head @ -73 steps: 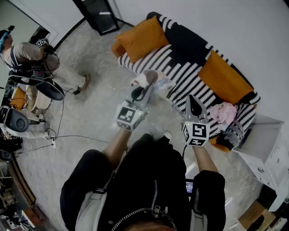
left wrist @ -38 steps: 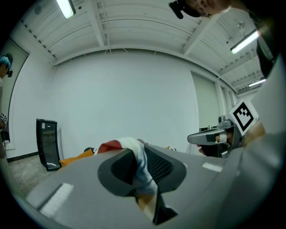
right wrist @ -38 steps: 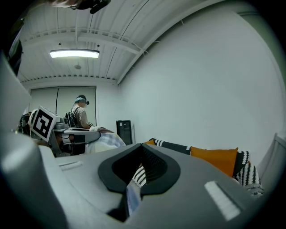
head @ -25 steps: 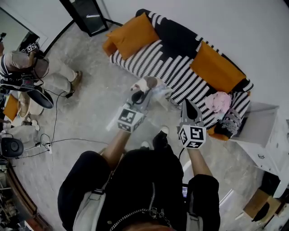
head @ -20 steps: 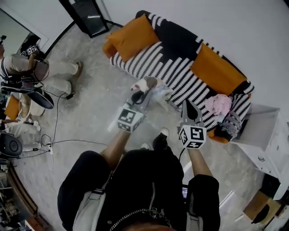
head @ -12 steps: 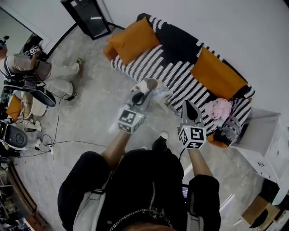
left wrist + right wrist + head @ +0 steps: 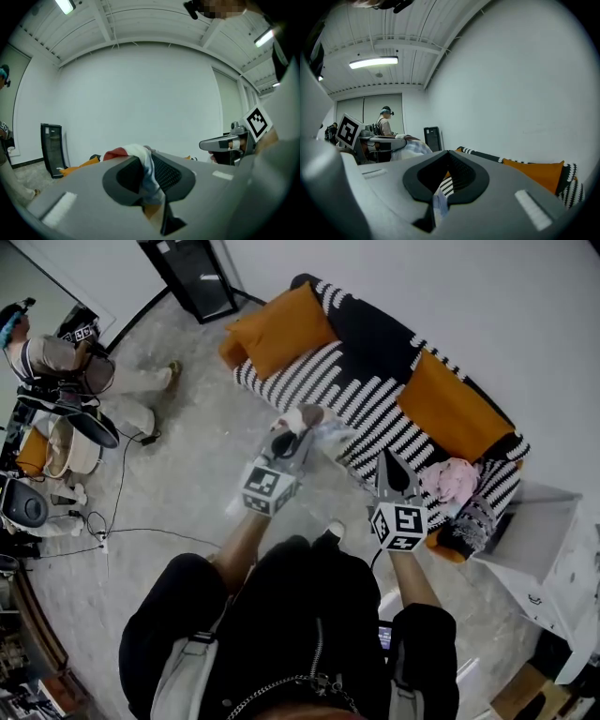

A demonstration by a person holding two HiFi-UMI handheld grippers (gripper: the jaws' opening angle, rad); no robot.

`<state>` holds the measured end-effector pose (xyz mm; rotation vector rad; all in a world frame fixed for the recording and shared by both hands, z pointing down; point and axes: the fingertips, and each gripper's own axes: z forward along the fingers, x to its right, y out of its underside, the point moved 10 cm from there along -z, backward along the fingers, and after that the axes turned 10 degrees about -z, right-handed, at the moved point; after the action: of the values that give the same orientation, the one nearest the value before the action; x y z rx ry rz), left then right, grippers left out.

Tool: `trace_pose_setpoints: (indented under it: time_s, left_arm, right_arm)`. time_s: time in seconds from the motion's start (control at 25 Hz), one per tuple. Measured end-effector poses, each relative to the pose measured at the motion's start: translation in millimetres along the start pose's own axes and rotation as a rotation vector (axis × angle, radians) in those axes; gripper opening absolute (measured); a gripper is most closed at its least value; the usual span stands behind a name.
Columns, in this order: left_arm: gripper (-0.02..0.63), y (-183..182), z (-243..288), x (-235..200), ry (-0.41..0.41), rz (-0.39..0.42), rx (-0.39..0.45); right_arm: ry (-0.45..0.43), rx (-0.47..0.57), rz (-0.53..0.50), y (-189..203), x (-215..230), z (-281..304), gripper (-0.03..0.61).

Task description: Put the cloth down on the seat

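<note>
Cloth point(image 7: 330, 439) pinched in left gripper point(image 7: 294, 427) and right gripper point(image 7: 392, 459) — sofa point(image 7: 361, 395) near.

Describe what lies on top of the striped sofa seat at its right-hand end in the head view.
A pink fabric bundle and a dark grey bundle lie on the sofa seat, beside an orange cushion. Whatever is beneath them is covered.

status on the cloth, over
Left hand-held gripper shut on cloth, right hand-held gripper pinching its corner. Cloth in the air, not yet on seat. Pink clothes at one end, middle bare.
</note>
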<state>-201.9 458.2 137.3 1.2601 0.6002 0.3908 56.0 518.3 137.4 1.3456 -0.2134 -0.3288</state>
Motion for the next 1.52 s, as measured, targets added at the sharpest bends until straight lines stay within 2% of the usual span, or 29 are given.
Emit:
trace_pose_setpoints:
  time_s: [0.32,0.84,1.52]
  left_arm:
    - [0.06,-9,7,1,-0.03,-0.002,-0.026]
    - [0.06,-9,29,-14,-0.022,-0.009,-0.013]
    - [0.06,-22,99,-66,0.063,-0.03,-0.012]
  right_arm:
    - [-0.013,-0.013,0.016,0,13,9,0.003]
    - [-0.021,-0.025,0.015,-2,20,33,0.003]
    - [0.041,-0.048,0.005,-19,39,104,0.003]
